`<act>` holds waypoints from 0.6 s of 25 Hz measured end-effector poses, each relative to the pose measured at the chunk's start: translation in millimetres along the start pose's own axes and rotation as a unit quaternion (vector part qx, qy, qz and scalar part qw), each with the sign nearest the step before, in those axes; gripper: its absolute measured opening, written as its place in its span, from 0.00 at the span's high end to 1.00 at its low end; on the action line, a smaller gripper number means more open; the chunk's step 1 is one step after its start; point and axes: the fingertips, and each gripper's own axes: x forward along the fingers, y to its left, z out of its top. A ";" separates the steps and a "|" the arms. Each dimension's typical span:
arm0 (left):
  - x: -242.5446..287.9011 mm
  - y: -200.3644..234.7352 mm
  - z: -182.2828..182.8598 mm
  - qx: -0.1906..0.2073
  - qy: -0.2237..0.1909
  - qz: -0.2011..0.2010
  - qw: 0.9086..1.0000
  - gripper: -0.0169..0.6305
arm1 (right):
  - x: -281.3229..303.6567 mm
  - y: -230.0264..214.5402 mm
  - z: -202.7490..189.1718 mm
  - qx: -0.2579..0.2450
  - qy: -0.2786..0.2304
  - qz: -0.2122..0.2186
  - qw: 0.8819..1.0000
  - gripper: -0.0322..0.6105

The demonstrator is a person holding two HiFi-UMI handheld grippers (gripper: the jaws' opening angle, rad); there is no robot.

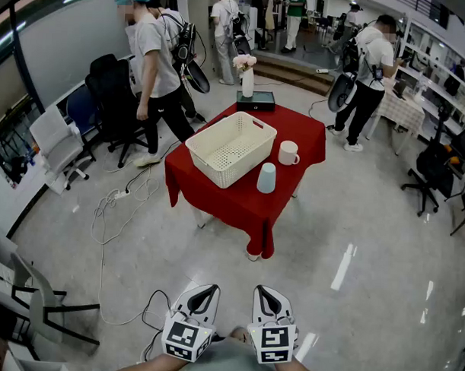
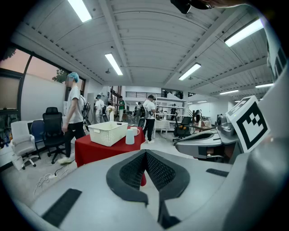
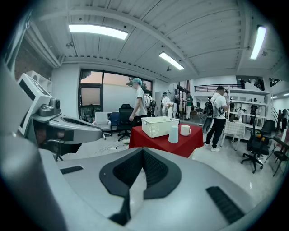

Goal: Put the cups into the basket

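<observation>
- Head view: a white basket (image 1: pixel 207 159) stands on a red-clothed table (image 1: pixel 217 199). A pale blue cup (image 1: pixel 267 177) and a white mug (image 1: pixel 288 153) stand just beside the basket, outside it. The left gripper (image 1: pixel 207 289) and right gripper (image 1: pixel 262 291) are well apart from the table, and their cubes show black square markers.
- Left gripper view: jaws together, nothing between them.
- Right gripper view: jaws fully closed, nothing held.

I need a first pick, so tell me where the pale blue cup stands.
In the head view the pale blue cup stands on the red table, just right of the basket and nearer than the white mug.
</observation>
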 end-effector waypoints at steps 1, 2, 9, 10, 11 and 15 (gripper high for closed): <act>1.6 -0.8 0.3 -0.001 0.000 0.001 1.000 0.96 | 0.3 -1.8 0.8 0.000 -0.001 0.000 1.000 0.93; 3.0 -1.3 0.5 -0.002 0.000 0.002 1.000 0.96 | 0.6 -3.2 1.6 0.001 -0.001 0.001 1.000 0.93; 6.1 1.8 4.3 -0.003 0.001 0.002 1.000 0.96 | 3.0 -7.7 2.7 0.003 0.002 -0.008 1.000 0.93; 6.3 1.8 4.0 -0.002 0.001 0.002 1.000 0.96 | 3.1 -8.9 2.5 0.001 0.002 -0.011 1.000 0.93; 6.7 1.8 3.9 -0.002 0.001 0.001 1.000 0.96 | 3.4 -8.7 1.6 0.002 0.004 -0.011 1.000 0.93; 9.8 4.3 5.6 -0.004 0.003 0.000 1.000 0.96 | 9.0 -1.6 -1.2 0.013 0.012 0.014 1.000 0.93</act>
